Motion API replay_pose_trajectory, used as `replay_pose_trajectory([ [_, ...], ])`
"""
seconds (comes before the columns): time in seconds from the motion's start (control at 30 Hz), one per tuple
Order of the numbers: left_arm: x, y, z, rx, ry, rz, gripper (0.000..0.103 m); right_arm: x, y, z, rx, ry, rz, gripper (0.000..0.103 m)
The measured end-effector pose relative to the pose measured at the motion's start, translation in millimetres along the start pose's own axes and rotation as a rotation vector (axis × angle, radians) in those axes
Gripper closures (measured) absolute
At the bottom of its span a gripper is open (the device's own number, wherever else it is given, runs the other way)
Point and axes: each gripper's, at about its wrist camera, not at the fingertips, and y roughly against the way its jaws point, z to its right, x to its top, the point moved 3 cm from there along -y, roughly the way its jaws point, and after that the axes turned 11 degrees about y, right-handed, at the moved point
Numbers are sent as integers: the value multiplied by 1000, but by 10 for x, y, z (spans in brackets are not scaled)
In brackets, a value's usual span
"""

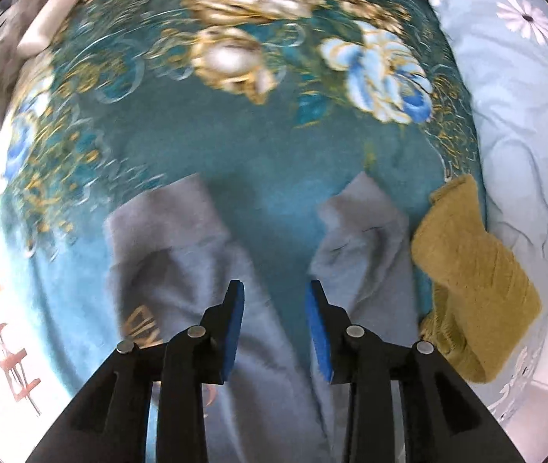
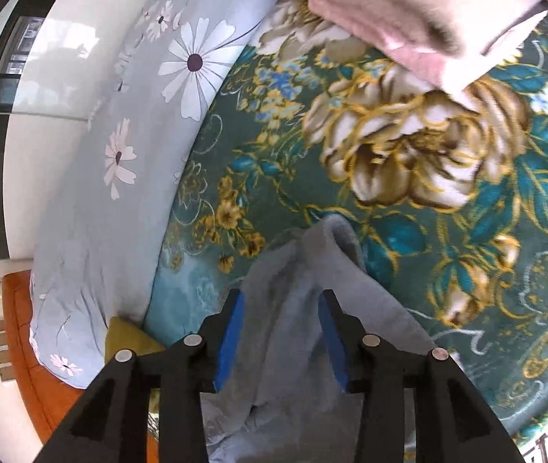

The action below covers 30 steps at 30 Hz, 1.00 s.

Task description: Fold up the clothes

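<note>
Grey cotton trousers (image 1: 181,281) lie on the teal floral-print blanket (image 1: 235,146), w/ both legs running lengthwise away from the left gripper (image 1: 276,310), cuffs far end. Left jaws wide open, over the gap btwn legs, holding nothing. Right gripper (image 2: 281,322) jaws also apart, a raised grey fold sits btwn them; can't tell if pads touch it.
</note>
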Motion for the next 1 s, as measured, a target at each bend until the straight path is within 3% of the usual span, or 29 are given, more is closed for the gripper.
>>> replay_pose_trajectory([
  [0.27, -420, 321, -199, -48, -37, -64, 69, -669, 130, 719, -79, -44, -104, 54],
  [0.4, -791, 502, -24, -76, -157, -87, 68, -1024, -49, 1083, -3, -169, -175, 49],
  [0.6, -1315, 753, 134, -110, -325, -113, 67, -1292, -400, 1257, 68, -266, -237, 44],
  [0.77, -1550, 901, 28, -101, -406, -105, 62, -1247, -518, 1246, 145, -340, -179, 43],
  [0.83, -1565, 941, -74, -87, -416, -94, 62, -1221, -484, 1212, 164, -363, -140, 52],
  [0.9, -1545, 973, -195, -73, -407, -84, 62, -1205, -451, 1164, 141, -350, -127, 78],
  [1.0, -1482, 998, -369, -62, -373, -72, 62, -1148, -369, 1010, 81, -216, -132, 86],
])
